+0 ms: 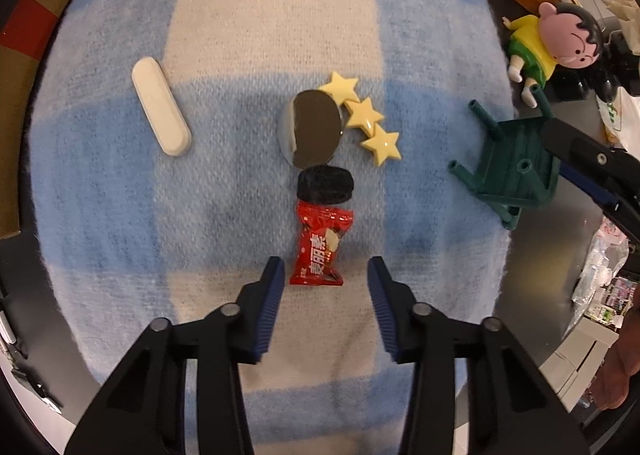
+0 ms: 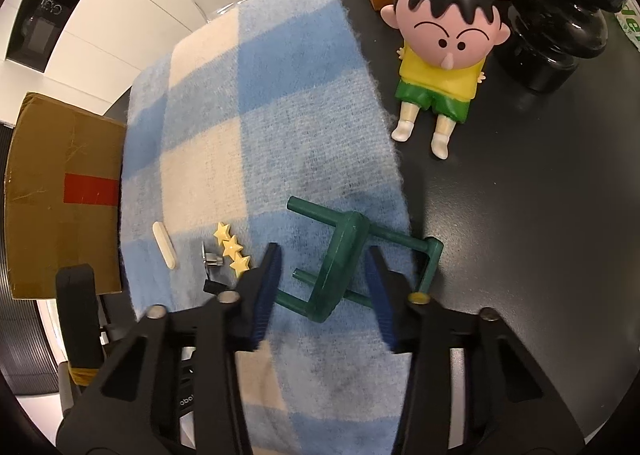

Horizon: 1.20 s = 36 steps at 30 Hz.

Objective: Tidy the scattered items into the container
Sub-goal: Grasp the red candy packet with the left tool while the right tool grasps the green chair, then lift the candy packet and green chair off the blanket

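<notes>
Blue and cream checked blanket (image 1: 280, 15) covers a dark table (image 2: 520, 215), with small things strewn across it. Seen from the left wrist, the left tongs (image 1: 326, 275) point steeply down with their jaws spread apart; the lower end of a red candy wrapper (image 1: 320, 247) lies between the tips, nearer the left pad, and neither pad presses it. Just beyond the wrapper sit a black fuzzy pad (image 1: 325, 185), then a small round mirror (image 1: 312, 129) with three yellow stars (image 1: 368, 115) touching its right edge. A white oblong bar (image 1: 160, 105) lies well off to the left.

Seen from the right wrist, the right tongs (image 2: 322, 279) also stand parted, straddling a green toy stool (image 2: 340, 263) tipped on its side; whether the pads touch it I cannot tell. Beyond and to the right, off the blanket, a cartoon boy figure (image 2: 440, 67) lies on the table. A brown cardboard box (image 2: 60, 195) sits far left.
</notes>
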Available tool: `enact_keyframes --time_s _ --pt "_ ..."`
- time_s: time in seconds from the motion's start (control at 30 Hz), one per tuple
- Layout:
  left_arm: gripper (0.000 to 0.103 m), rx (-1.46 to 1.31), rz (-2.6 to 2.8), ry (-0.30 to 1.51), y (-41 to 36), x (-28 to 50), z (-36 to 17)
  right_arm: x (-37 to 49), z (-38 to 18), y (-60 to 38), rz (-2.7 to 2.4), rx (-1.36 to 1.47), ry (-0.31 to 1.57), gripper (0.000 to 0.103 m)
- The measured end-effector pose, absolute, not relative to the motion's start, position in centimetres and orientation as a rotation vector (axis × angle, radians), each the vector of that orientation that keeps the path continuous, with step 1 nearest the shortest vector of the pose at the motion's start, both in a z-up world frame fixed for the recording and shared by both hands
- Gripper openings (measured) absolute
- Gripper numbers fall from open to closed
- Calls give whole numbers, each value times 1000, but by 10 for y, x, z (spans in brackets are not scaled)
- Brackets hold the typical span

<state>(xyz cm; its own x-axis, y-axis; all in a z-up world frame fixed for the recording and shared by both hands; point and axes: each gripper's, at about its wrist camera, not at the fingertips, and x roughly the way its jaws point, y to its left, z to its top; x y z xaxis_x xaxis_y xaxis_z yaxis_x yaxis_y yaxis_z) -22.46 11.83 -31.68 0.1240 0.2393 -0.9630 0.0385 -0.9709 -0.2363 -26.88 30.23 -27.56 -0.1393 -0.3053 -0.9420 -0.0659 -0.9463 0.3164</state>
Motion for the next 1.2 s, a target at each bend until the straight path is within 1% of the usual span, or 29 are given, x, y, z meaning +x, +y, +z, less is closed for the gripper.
enact_keyframes --time_s 0.03,0.07,0.1,0.33,0.73,0.87,0.93,1.2 --pt "36 -2234 1961 -284 118 -224 -319 -269 -276 302 -2217 1949 -422 28" --pt "31 -2234 1960 -286 119 -224 -320 -269 -277 302 -2219 1956 -415 24" --pt "29 -2237 1957 -289 119 -224 -322 -270 -279 302 -2221 1964 -409 18" --pt "28 -2196 1967 -337 115 -226 -321 -269 -279 303 -2217 1961 -419 14" --pt "28 -2103 2024 -368 99 -220 -278 -259 -257 304 -2241 1924 -411 13" --pt "28 -2060 2058 -375 96 -221 -261 -253 -240 301 -2263 1895 -402 12" --pt "28 -2037 2076 -379 108 -209 -253 -248 -232 299 -2273 1881 -400 12" --pt "28 -1925 2147 -396 89 -193 -206 -225 -195 287 -2314 1819 -376 12"
